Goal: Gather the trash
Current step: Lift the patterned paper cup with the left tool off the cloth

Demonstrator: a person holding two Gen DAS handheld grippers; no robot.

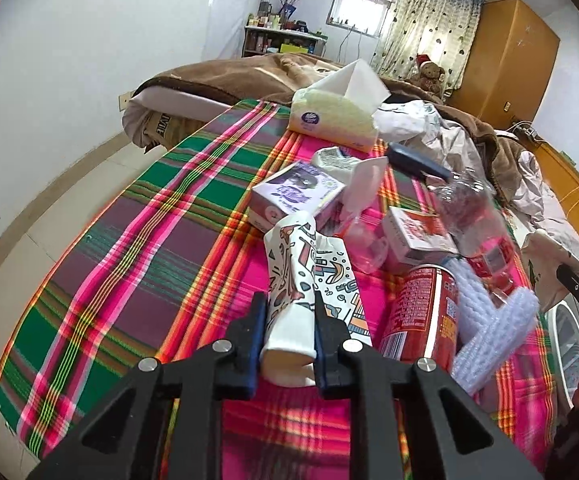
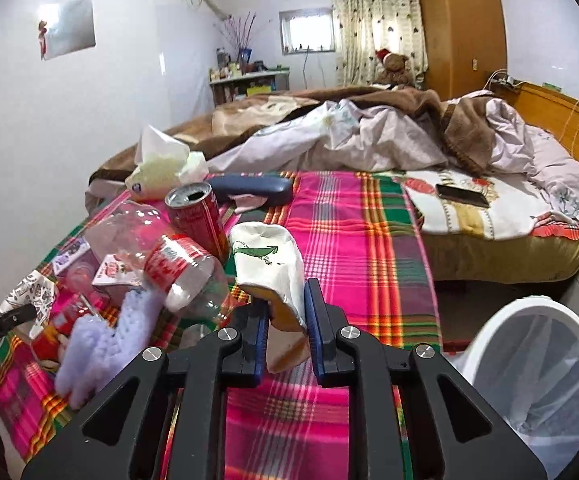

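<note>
My left gripper (image 1: 287, 306) is shut on a crushed white paper cup with colourful doodles (image 1: 309, 268), above the plaid cloth (image 1: 129, 248). My right gripper (image 2: 287, 300) is shut on a crushed white paper cup with a green print (image 2: 269, 264). A red can (image 1: 421, 312) (image 2: 199, 216), a clear plastic bottle with a red label (image 1: 477, 224) (image 2: 161, 256), white foam wrap (image 1: 493, 328) (image 2: 93, 344) and small boxes (image 1: 297, 192) lie in a pile on the cloth. A white bin with a plastic liner (image 2: 537, 380) stands at the lower right of the right wrist view.
A tissue pack (image 1: 329, 116) (image 2: 161, 168) and a dark blue case (image 2: 249, 190) lie at the far end of the cloth. A phone (image 2: 461, 196) rests on the bed amid rumpled blankets (image 2: 369, 128). A wooden wardrobe (image 2: 461, 28) stands behind.
</note>
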